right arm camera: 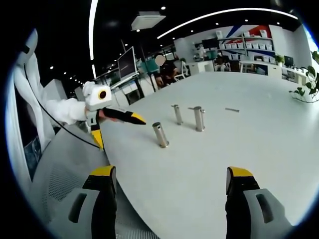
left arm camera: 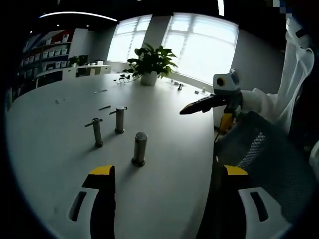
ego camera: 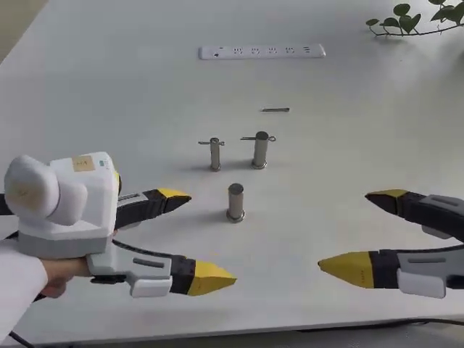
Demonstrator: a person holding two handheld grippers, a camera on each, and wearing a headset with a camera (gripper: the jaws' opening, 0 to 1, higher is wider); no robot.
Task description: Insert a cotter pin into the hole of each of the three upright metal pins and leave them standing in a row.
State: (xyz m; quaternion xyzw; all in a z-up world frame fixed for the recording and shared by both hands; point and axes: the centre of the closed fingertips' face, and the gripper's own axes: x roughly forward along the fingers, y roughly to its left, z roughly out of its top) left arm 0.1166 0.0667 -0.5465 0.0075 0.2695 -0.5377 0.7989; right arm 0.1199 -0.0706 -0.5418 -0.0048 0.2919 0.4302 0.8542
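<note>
Three upright metal pins stand on the white table. The left pin and the right pin each carry a cotter pin through the top. The nearer pin has nothing in it. A loose cotter pin lies flat behind them. My left gripper is open at the near left. On the near right, my right gripper is open too. Neither holds anything.
A white power strip lies at the back of the table. Plant leaves reach in at the back right; a potted plant stands on the far side. The table's near edge runs just under both grippers.
</note>
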